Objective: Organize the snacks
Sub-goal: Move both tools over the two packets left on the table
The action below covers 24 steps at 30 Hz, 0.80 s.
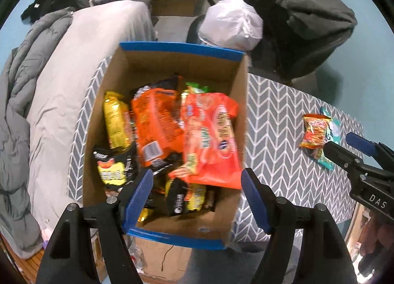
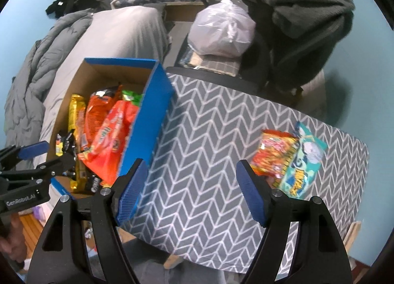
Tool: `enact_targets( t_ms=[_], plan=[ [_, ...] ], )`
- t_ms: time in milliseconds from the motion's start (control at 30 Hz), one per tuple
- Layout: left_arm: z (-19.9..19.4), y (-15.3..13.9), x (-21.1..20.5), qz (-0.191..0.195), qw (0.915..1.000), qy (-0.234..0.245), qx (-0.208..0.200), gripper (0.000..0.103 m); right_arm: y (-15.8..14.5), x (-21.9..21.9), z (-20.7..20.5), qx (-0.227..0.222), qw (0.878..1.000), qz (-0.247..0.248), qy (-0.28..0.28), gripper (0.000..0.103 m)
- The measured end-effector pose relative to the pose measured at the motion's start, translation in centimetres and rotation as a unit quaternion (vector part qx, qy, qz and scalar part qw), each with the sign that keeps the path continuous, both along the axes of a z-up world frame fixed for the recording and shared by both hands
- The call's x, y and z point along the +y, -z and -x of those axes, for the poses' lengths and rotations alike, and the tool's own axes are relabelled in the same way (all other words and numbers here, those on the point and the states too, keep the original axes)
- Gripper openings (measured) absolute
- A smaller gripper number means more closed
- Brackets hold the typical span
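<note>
A cardboard box (image 1: 236, 82) with a blue rim stands on the table's left part, holding several snack bags; a big orange bag (image 1: 211, 136) lies on top. The box also shows in the right wrist view (image 2: 157, 101). My left gripper (image 1: 197, 192) is open and empty above the box's near end. My right gripper (image 2: 189, 185) is open and empty over the chevron tablecloth (image 2: 209, 136), right of the box. A red-orange snack bag (image 2: 273, 153) lies partly on a teal snack bag (image 2: 305, 160) just right of its right finger. Both bags show in the left wrist view (image 1: 314, 131).
A bed with grey bedding (image 1: 49, 87) lies left of the table. A chair with a white plastic bag (image 2: 221, 35) and another with a dark grey fleece (image 2: 310, 5) stand beyond the table. A cardboard box (image 1: 160, 257) sits on the floor below.
</note>
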<state>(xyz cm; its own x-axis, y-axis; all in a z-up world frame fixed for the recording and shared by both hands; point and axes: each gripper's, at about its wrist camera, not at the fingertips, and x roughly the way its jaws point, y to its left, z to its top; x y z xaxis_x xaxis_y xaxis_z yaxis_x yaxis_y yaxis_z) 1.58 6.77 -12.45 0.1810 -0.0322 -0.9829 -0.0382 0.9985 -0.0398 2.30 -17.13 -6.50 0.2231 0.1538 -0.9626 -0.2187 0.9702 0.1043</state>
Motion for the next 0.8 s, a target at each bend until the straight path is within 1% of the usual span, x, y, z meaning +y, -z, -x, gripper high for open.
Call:
enact_targets(
  t_ms=[233, 333, 467, 500, 633, 800],
  plan=[
    [-0.5, 0.1, -3.8, 0.004, 0.9997, 0.025, 0.001, 0.075, 0.1, -3.7, 0.4, 0.002, 1.000, 0.006, 0.022, 0.076],
    [-0.7, 0.4, -5.5, 0.005, 0.9994, 0.035, 0.004, 0.075, 0.3, -5.8, 0.6, 0.005, 0.999, 0.009, 0.036, 0.080],
    [-1.1, 1.0, -8.0, 0.005, 0.9987, 0.050, 0.008, 0.076, 0.9, -8.3, 0.7, 0.011, 0.998, 0.012, 0.052, 0.080],
    [-1.2, 1.1, -8.6, 0.005, 0.9984, 0.055, 0.009, 0.077, 1.1, -9.0, 0.7, 0.013, 0.998, 0.012, 0.057, 0.080],
    [-1.7, 2.2, -11.4, -0.005, 0.9968, 0.079, 0.012, 0.079, 2.7, -12.5, 0.7, 0.030, 0.996, 0.014, 0.088, 0.080],
    [-2.7, 4.2, -14.5, -0.015, 0.9938, 0.106, 0.030, 0.079, 4.8, -16.8, 0.3, 0.045, 0.991, 0.031, 0.121, 0.080]
  ],
)
